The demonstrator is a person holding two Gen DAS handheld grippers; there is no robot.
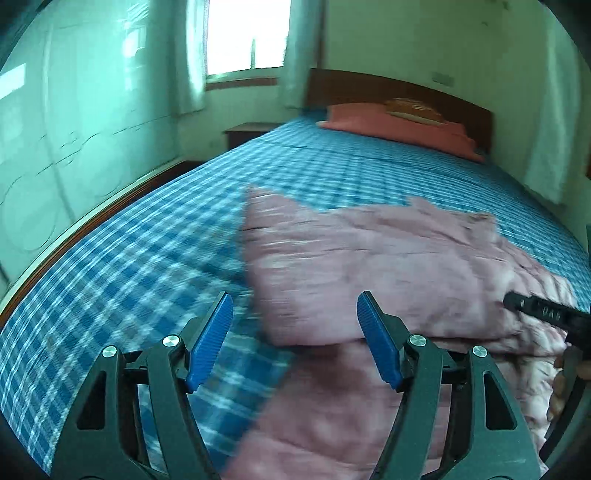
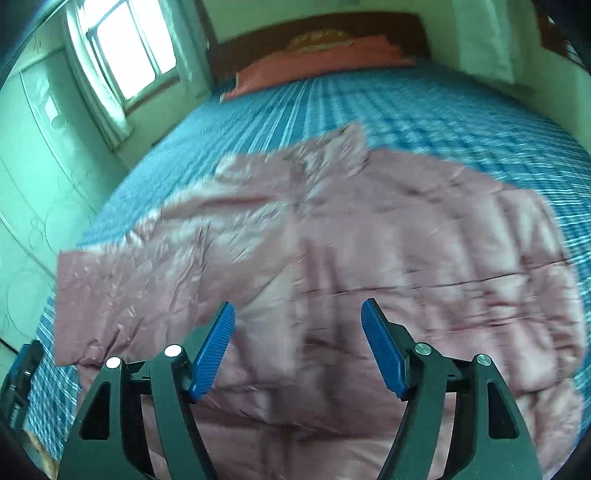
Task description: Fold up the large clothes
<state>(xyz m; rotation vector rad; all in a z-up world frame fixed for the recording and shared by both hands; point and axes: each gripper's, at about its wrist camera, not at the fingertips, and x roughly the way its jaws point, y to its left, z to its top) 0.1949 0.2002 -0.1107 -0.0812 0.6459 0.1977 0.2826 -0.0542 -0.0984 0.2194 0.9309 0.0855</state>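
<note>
While both tongs hang released above it, a pink quilted jacket point(image 2: 332, 258) lies spread across the near half of a blue plaid bedspread point(image 1: 110, 277), one sleeve reaching toward the left edge. Left gripper point(image 1: 295, 332) gapes over the jacket's left border, grasping nothing; right gripper point(image 2: 298, 339) gapes over its middle. Bare bedspread stretches beyond to a red pillow point(image 1: 399, 125) and wooden headboard point(image 1: 406, 90); a wardrobe point(image 1: 74, 129) flanks the bed's left side, below a curtained window point(image 1: 247, 33)
</note>
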